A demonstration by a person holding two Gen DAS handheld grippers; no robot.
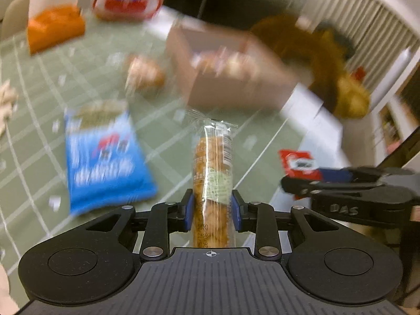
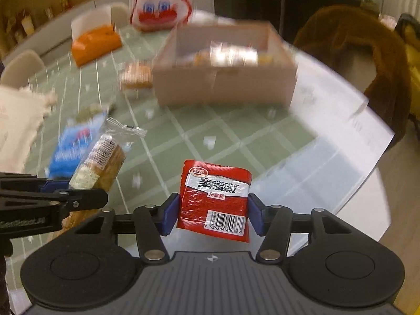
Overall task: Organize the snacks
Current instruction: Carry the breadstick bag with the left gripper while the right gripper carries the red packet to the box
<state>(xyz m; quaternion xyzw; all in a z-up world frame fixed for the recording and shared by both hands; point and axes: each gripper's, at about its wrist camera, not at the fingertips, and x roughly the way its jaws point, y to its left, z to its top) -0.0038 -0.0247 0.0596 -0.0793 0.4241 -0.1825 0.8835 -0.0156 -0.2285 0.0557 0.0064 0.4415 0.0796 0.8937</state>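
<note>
Left hand-held gripper (image 1: pixel 212 211) clamped, angled down; right hand-held gripper (image 2: pixel 214 214) likewise.

Each camera sits just behind its own claw, looking forward and down across the bench (image 1: pixel 236 136); both views share the cardboard box (image 2: pixel 225 89).

Glossy red foil pkt (image 2: pixel 214 199), clear-plastic wrapper (image 1: pixel 213 176)
</note>
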